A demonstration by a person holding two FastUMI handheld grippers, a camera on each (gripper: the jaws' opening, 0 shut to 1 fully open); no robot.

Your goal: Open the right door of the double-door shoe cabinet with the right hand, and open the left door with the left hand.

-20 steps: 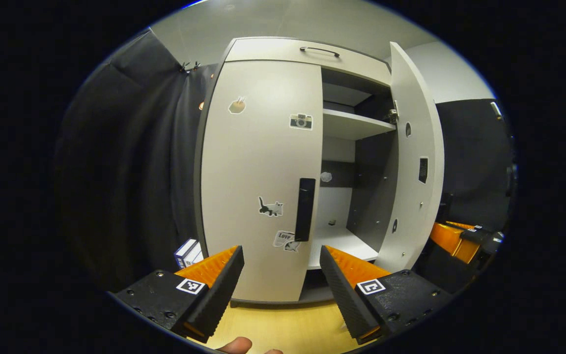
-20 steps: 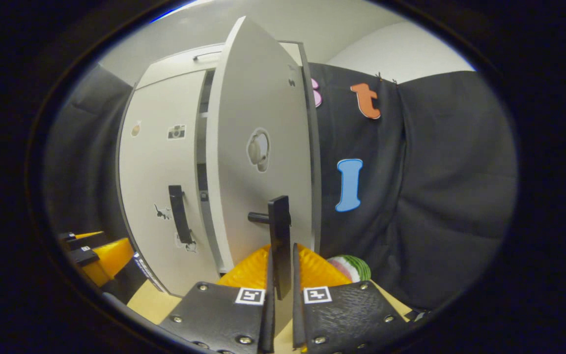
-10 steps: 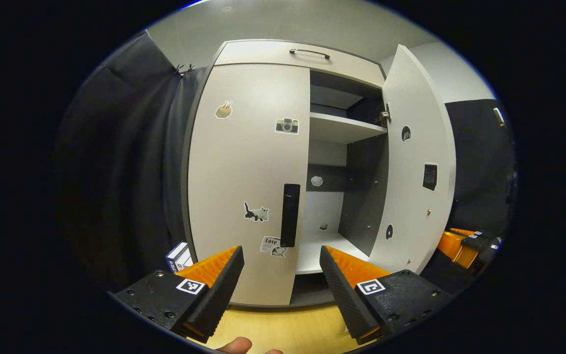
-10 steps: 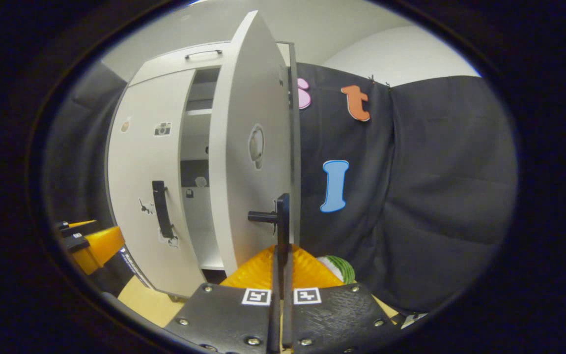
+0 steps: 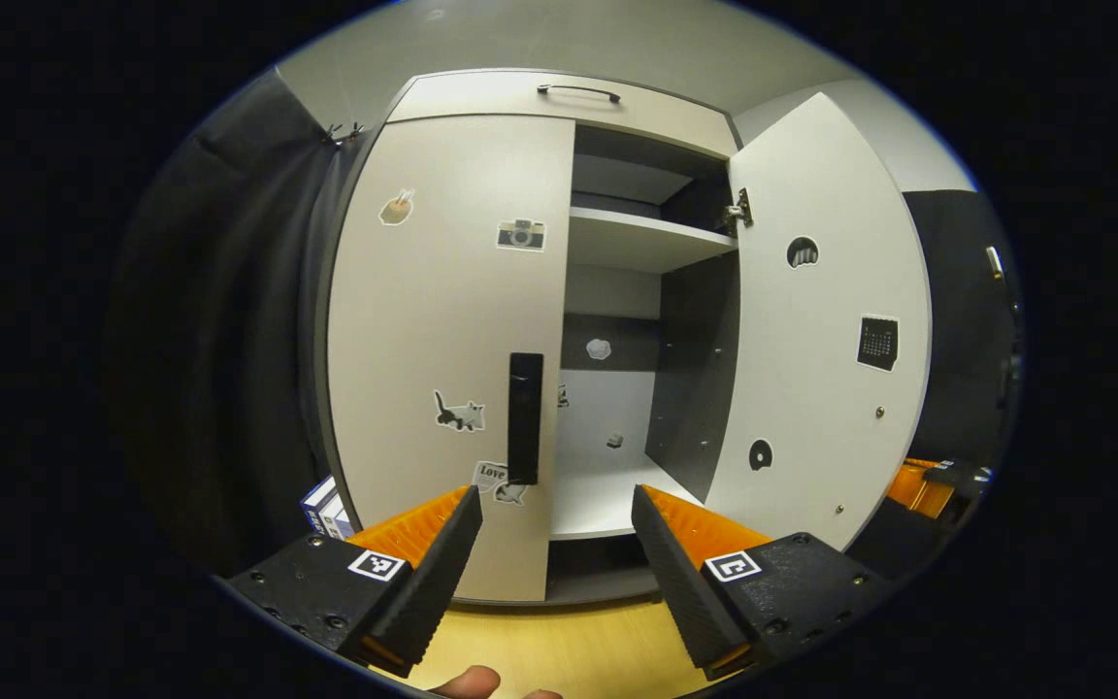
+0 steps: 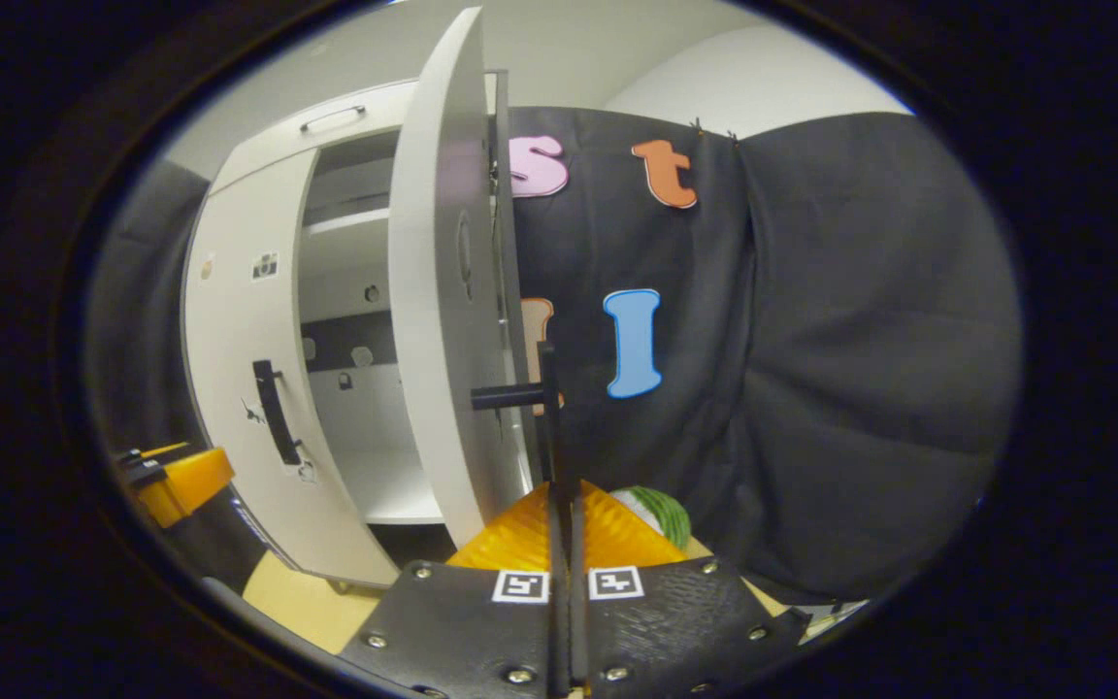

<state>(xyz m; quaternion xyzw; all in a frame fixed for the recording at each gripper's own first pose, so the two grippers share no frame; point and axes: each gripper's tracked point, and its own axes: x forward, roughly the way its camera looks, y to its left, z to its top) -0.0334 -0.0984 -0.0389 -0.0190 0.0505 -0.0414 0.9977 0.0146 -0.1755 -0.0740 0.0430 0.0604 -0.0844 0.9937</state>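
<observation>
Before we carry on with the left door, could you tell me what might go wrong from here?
1. The right gripper is shut on the right door's handle; swinging the right door wider could press it into the cloth wall behind.
2. The left gripper is open, short of the left door's handle; closing early would likely miss the bar.

You have one shoe cabinet [image 5: 481, 92] in front of you. Two doors: left door [image 5: 443, 320] flush with the cabinet front, right door [image 5: 826, 330] swung out. Two door handles, one per door: left handle [image 5: 524, 417], right handle [image 6: 547, 408]. One drawer pull [image 5: 578, 91] across the top. Four stickers count on the left door's face, three on the right door's inner side. Two grippers: left gripper [image 5: 556, 510], right gripper [image 6: 564, 515]. One striped ball [image 6: 661, 513] sits low beside the right door.
</observation>
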